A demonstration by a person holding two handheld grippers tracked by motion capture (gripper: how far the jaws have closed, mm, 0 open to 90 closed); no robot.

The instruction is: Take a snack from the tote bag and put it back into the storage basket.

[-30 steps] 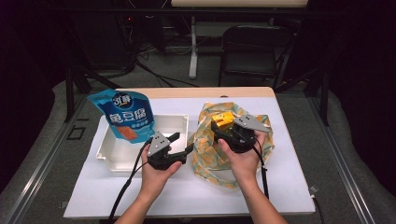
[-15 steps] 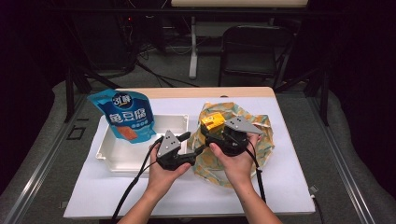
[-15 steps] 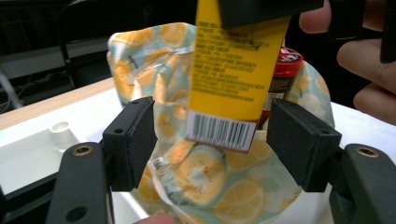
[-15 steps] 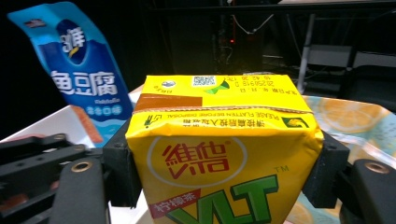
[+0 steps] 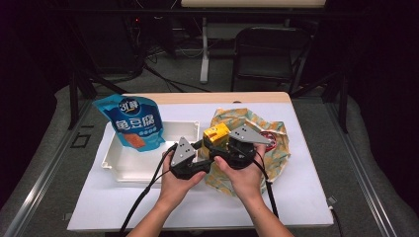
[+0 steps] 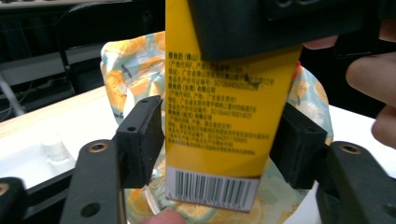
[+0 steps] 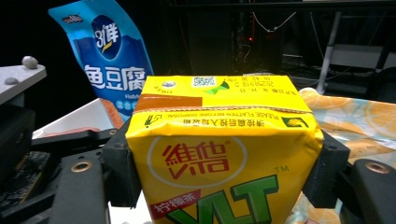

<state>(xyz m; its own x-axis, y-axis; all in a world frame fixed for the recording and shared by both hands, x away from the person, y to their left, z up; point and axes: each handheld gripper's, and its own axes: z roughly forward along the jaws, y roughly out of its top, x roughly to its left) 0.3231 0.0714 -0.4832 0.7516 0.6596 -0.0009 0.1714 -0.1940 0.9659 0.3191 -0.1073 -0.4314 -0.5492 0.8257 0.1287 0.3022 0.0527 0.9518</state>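
Observation:
A yellow lemon-tea carton [image 5: 217, 134] hangs just above the table's middle, over the edge of a patterned cloth bag [image 5: 269, 148]. My right gripper [image 5: 221, 142] is shut on it; in the right gripper view its pads clamp both sides of the carton's [image 7: 219, 140] front face. My left gripper [image 5: 201, 146] comes in from the left. Its jaws have just been closing on the carton [image 6: 219, 116], and its pads [image 6: 142, 140] now touch both edges of the printed side panel above the barcode.
A blue snack pouch [image 5: 132, 123] stands in the back of a white tray [image 5: 123, 165] at the left. The cloth bag lies crumpled at the right. Cables trail from both grippers toward the front edge. A chair [image 5: 267, 49] stands beyond the table.
The right gripper carried the carton to the left, off the bag's middle. The left gripper moved right to meet it, and its jaws narrowed around the carton.

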